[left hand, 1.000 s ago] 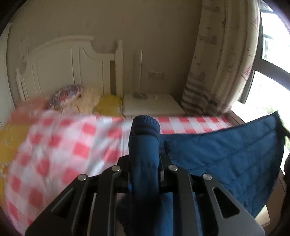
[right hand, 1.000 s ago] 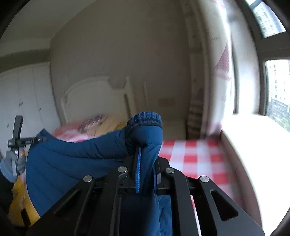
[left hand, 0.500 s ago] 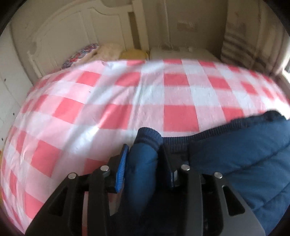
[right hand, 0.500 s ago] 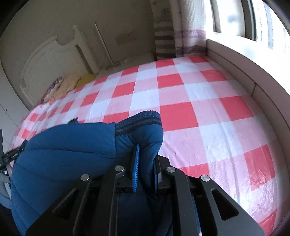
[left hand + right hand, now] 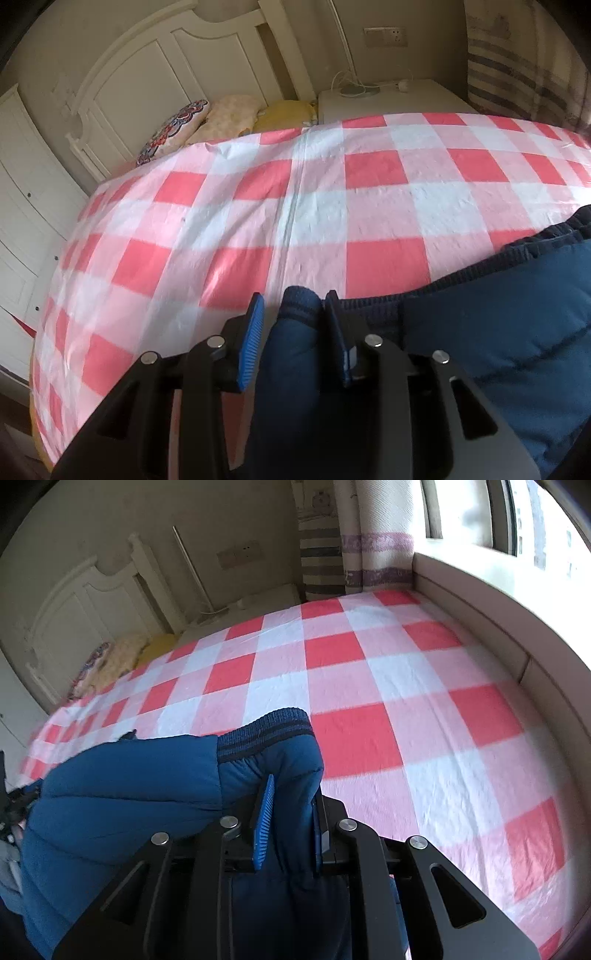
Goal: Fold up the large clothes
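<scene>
Pinching the jacket (image 5: 122, 794): right claw (image 5: 293, 792); left claw (image 5: 295, 301), just opening, loosely straddles it.

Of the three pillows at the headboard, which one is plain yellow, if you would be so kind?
The pillow nearest the white nightstand; the middle one is pale and speckled, the far-left one boldly patterned.

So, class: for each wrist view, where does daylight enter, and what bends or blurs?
Left wrist view: dim, even light, headboard bowed by the fisheye. Right wrist view: window blown out at upper right, checked bedspread curved, smeared near the edges.
</scene>
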Motion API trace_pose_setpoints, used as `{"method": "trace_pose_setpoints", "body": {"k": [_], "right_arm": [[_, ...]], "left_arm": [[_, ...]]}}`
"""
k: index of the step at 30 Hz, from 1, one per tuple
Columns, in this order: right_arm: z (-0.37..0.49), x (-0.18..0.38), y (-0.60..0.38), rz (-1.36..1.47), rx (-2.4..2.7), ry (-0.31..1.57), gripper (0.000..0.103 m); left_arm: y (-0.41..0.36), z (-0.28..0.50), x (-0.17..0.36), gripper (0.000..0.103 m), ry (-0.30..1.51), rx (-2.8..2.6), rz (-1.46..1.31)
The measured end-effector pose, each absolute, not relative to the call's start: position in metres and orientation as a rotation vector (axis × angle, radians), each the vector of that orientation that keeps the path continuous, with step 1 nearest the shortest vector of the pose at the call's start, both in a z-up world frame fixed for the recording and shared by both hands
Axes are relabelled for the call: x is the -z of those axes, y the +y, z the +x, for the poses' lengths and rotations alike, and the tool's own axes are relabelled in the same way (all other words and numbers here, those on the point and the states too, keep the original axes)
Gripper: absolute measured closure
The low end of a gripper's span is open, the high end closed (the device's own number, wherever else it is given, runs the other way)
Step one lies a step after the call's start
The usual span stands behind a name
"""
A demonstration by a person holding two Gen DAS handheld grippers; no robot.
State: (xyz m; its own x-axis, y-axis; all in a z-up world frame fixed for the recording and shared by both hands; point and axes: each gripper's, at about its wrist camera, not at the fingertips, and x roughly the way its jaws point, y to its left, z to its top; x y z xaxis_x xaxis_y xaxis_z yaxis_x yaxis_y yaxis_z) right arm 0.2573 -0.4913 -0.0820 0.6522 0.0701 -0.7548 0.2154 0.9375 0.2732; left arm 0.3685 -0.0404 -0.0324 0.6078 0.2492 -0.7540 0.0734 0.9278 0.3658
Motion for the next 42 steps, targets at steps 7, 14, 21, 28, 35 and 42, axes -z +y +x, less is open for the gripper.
{"method": "trace_pose_setpoints", "body": {"k": [7, 14, 21, 28, 35, 42], "right_arm": [[0.269, 0.087, -0.507, 0.441, 0.122, 0.847, 0.091], [0.279, 0.087, -0.511, 0.466, 0.182, 0.835, 0.090], [0.276, 0.093, -0.530, 0.614, 0.099, 0.864, 0.074], [0.246, 0.038, -0.537, 0.708, 0.067, 0.667, 0.008], [0.293, -0.008, -0.413, 0.222, 0.014, 0.699, 0.009], [0.341, 0.051, -0.349, 0.012, 0.041, 0.947, 0.016]], "left_arm": [[-0.046, 0.398, 0.036, 0.073, 0.919, -0.104, 0.387], [-0.056, 0.431, 0.039, 0.072, 0.911, -0.103, 0.411], [-0.024, 0.405, -0.005, 0.006, 0.736, -0.106, 0.251], [-0.020, 0.362, -0.063, 0.002, 0.643, 0.021, 0.106], [-0.110, 0.347, -0.045, 0.002, 0.683, 0.128, 0.204], [-0.150, 0.389, 0.041, 0.002, 0.972, 0.123, 0.255]]}}
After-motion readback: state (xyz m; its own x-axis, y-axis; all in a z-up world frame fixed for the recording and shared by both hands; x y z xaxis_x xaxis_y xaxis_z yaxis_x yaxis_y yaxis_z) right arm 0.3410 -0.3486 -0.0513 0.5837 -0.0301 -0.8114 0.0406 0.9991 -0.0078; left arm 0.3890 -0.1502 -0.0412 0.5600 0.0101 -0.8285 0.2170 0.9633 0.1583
